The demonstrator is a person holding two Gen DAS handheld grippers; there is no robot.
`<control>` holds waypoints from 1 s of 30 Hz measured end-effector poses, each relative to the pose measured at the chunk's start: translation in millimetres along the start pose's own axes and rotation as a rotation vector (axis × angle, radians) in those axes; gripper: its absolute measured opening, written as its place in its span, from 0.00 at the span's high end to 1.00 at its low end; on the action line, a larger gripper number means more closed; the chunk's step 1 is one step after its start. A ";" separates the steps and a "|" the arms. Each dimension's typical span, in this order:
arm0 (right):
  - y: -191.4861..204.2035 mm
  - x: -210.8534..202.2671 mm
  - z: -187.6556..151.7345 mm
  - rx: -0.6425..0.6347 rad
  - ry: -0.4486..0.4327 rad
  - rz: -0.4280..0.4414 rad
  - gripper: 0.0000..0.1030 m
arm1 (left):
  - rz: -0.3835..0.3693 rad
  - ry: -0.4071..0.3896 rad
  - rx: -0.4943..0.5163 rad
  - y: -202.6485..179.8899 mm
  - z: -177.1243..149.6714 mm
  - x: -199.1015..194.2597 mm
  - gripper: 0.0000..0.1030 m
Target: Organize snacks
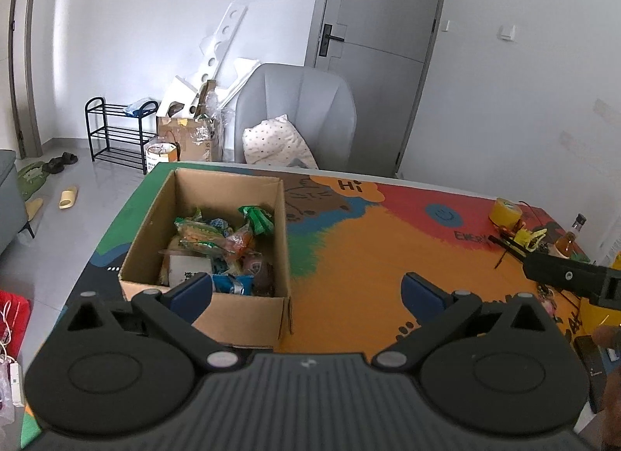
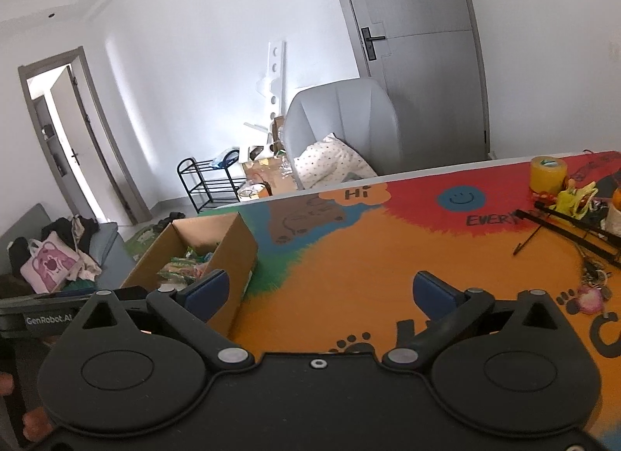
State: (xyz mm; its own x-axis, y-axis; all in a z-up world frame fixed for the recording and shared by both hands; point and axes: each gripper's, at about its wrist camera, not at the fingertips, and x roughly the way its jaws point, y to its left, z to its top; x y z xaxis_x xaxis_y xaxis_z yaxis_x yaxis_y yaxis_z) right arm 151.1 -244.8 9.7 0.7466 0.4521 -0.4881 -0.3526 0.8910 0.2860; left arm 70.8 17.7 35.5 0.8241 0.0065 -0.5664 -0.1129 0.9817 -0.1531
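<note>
An open cardboard box (image 1: 155, 218) stands on the left part of the colourful table and holds several snack packets (image 1: 217, 245), green, orange and blue. It also shows in the right wrist view (image 2: 236, 241), with the packets (image 2: 182, 264) inside. My left gripper (image 1: 308, 292) is open and empty, above the table just right of the box's near corner. My right gripper (image 2: 320, 290) is open and empty, over the orange part of the table to the right of the box. The right gripper's body (image 1: 570, 276) shows at the right edge of the left wrist view.
A yellow tape roll (image 1: 504, 212), a glass bottle (image 1: 570, 237), black rods and small clutter (image 2: 574, 214) sit at the table's right. A grey armchair (image 1: 299, 113) with a dotted cushion stands behind the table. A shoe rack (image 1: 116, 132), boxes and a sofa (image 2: 58, 257) are to the left.
</note>
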 end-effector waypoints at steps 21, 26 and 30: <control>8.4 -45.6 -22.2 -0.055 -0.010 -0.069 0.00 | 0.054 -0.016 0.052 6.9 -36.6 -38.4 0.00; 6.4 -48.5 -20.7 -0.053 -0.011 -0.072 0.00 | 0.070 -0.025 0.083 4.1 -30.1 -46.7 0.00; 6.2 -49.7 -20.1 -0.050 -0.016 -0.069 0.00 | 0.077 -0.040 0.082 4.3 -26.6 -54.0 0.00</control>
State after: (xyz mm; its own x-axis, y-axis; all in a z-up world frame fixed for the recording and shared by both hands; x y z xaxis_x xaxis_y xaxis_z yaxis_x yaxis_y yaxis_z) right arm 100.5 -260.9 19.1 0.7788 0.3888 -0.4922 -0.3269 0.9213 0.2105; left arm 11.1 16.5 43.9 0.8363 0.0888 -0.5410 -0.1328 0.9902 -0.0427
